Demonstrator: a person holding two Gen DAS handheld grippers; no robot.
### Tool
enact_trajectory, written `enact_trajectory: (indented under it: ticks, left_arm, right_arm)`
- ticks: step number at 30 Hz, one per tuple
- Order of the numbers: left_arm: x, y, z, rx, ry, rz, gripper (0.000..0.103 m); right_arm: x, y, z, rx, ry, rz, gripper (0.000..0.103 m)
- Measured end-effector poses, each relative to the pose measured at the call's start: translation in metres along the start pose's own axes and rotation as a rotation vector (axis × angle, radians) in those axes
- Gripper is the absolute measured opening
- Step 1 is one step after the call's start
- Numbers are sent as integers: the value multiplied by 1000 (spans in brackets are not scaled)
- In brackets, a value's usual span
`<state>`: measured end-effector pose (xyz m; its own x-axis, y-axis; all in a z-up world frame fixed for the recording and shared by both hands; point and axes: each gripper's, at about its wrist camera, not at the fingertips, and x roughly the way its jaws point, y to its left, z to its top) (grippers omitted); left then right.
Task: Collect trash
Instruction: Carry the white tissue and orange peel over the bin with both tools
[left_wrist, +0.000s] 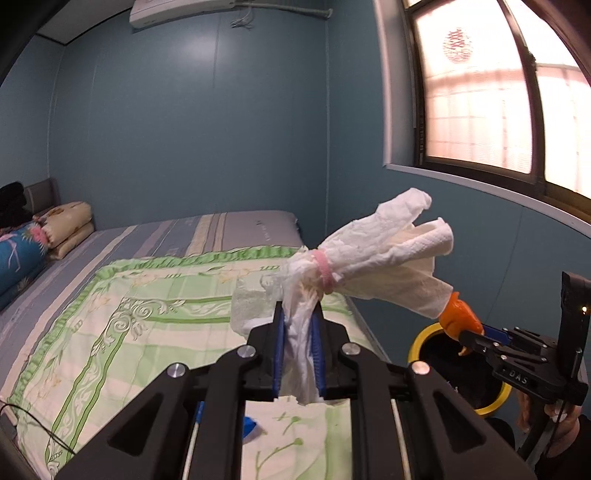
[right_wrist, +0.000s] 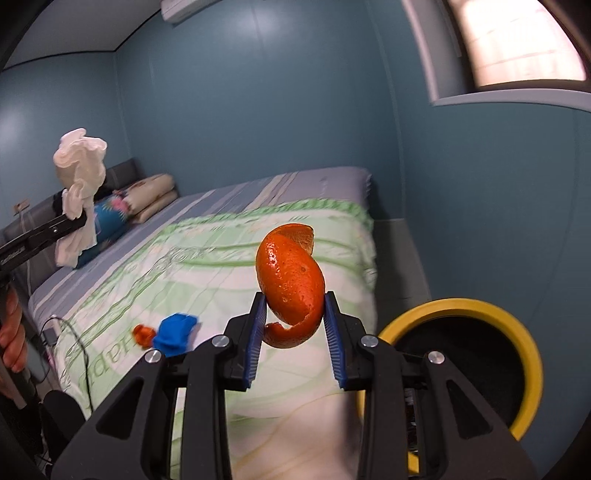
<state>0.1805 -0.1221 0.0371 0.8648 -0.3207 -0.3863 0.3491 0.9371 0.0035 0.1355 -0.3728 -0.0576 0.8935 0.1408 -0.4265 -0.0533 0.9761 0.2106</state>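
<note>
My left gripper (left_wrist: 298, 314) is shut on a bundle of white tissue (left_wrist: 384, 254) tied with a pink band, held in the air above the bed. It also shows in the right wrist view (right_wrist: 79, 173) at the far left. My right gripper (right_wrist: 293, 306) is shut on a curled orange peel (right_wrist: 290, 284), held above the bed's edge next to the bin; the peel also shows in the left wrist view (left_wrist: 460, 317). The black bin with a yellow rim (right_wrist: 524, 339) stands on the floor at the right. A blue scrap (right_wrist: 175, 332) and a small orange peel piece (right_wrist: 143, 334) lie on the quilt.
The bed has a green and white quilt (right_wrist: 207, 266) and folded bedding and pillows (right_wrist: 147, 203) at its head. A black cable and charger (right_wrist: 51, 336) lie at the bed's left edge. Blue walls and a window (left_wrist: 487, 92) close in the right side.
</note>
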Motion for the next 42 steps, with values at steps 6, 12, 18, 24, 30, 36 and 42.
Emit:
enact_trajectory:
  ticks: [6, 12, 18, 24, 30, 36, 42]
  left_arm:
    - [8, -36, 8, 39, -14, -80, 12]
    - [22, -72, 11, 71, -10, -154, 12]
    - [31, -106, 15, 84, 2, -216, 12]
    - [42, -132, 13, 98, 18, -259, 12]
    - [60, -152, 9, 105, 63, -292, 12]
    - [79, -175, 2, 108, 93, -319, 12]
    - [107, -201, -17, 140, 135, -351, 13]
  right_arm:
    - [-24, -40, 0, 55, -47, -76, 30]
    - [-37, -66, -3, 93, -68, -133, 30]
    - [-55, -86, -5, 117, -100, -182, 30]
    - [-63, -98, -8, 146, -115, -214, 30]
    - [-59, -104, -12, 178, -115, -237, 30]
    - [-57, -114, -17, 216, -108, -260, 30]
    - [-50, -129, -23, 257, -83, -307, 30]
